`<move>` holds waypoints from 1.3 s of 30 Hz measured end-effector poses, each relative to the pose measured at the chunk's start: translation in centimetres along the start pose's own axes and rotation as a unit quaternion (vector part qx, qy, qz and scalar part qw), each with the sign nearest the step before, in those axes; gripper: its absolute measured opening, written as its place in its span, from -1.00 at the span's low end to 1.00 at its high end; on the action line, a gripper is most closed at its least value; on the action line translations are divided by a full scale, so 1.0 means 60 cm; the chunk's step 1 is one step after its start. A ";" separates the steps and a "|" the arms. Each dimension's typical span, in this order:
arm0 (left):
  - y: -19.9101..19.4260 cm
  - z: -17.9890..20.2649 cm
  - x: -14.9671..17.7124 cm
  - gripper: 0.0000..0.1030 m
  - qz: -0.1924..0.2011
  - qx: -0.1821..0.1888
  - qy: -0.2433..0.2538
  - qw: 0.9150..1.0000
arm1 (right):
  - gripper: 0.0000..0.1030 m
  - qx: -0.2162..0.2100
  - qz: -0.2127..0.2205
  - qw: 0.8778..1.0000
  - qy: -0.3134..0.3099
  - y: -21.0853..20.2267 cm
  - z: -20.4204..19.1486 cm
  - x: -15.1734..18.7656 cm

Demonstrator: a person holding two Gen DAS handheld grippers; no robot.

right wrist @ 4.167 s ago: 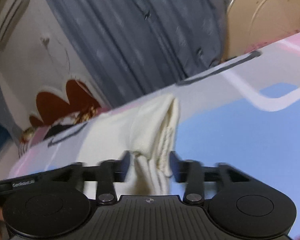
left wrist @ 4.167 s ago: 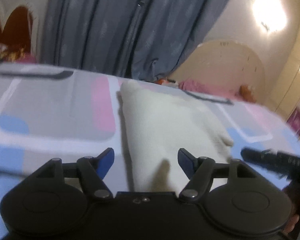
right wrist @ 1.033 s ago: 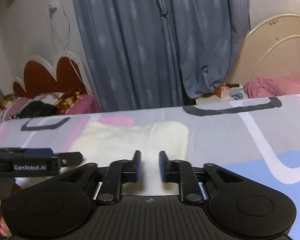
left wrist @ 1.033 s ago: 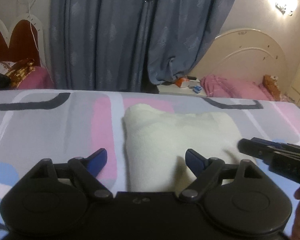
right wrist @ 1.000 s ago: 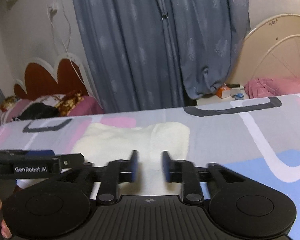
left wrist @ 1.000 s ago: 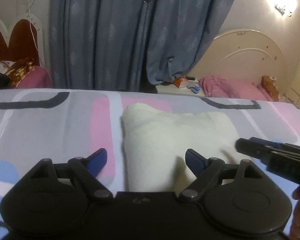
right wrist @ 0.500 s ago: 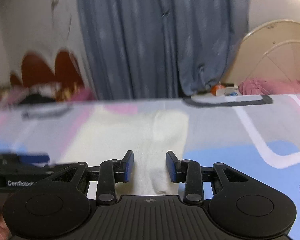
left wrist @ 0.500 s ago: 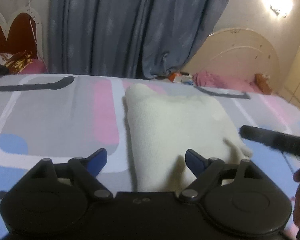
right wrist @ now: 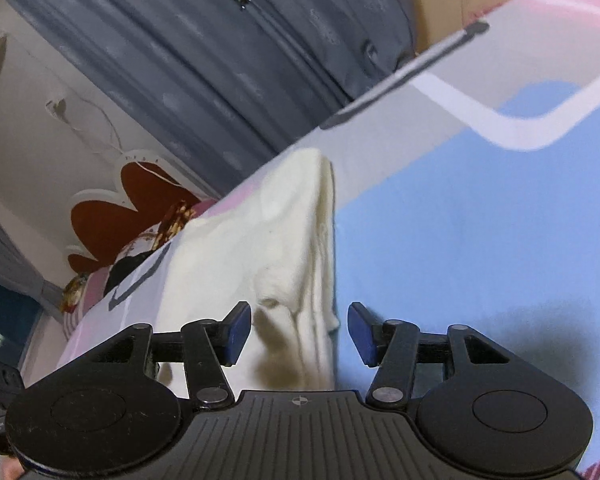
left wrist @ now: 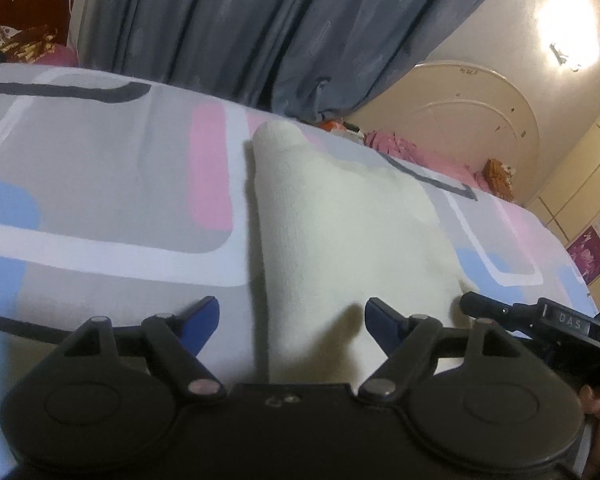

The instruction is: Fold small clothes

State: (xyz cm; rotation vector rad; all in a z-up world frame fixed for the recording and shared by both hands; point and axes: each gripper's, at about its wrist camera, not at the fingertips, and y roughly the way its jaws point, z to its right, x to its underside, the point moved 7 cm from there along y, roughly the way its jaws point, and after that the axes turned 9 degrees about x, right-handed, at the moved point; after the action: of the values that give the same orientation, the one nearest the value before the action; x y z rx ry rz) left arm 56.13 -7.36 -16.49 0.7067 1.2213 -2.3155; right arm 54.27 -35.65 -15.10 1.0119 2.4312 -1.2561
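Note:
A cream knit garment (left wrist: 340, 232) lies folded in a long strip on the patterned bedsheet (left wrist: 112, 184). My left gripper (left wrist: 292, 320) is open and hangs low over the garment's near left edge, holding nothing. In the right wrist view the garment (right wrist: 268, 240) shows its layered right edge. My right gripper (right wrist: 298, 332) is open, with its fingers either side of the garment's near right corner, and holds nothing. The right gripper's body also shows at the right of the left wrist view (left wrist: 540, 320).
Grey-blue curtains (left wrist: 284, 28) hang behind the bed. A cream arched headboard (left wrist: 472, 128) with pink bedding stands at the back right. A red scalloped headboard (right wrist: 112, 208) and a pile of clothes are at the back left.
Both grippers have dropped lower and closer to the garment's near end. The right gripper has opened wider and tilted, and now straddles the near right corner.

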 end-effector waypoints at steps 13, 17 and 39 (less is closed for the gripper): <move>0.040 -0.011 -0.013 0.66 0.008 0.019 -0.015 1.000 | 0.14 -0.021 -0.017 0.999 -0.037 0.047 -0.024 -0.006; 0.035 0.003 -0.015 0.23 0.008 0.029 0.007 1.000 | -0.33 0.010 0.002 0.997 -0.082 0.039 -0.022 -0.008; 0.068 0.037 -0.017 0.11 -0.018 0.016 0.043 0.999 | -0.10 0.050 -0.004 0.989 -0.140 0.053 -0.063 0.010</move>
State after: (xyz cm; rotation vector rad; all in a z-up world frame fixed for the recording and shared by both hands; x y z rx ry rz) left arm 58.80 -11.26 -17.34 0.8095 1.2448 -2.3605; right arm 56.37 -31.15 -15.10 0.7895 2.1805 -1.4274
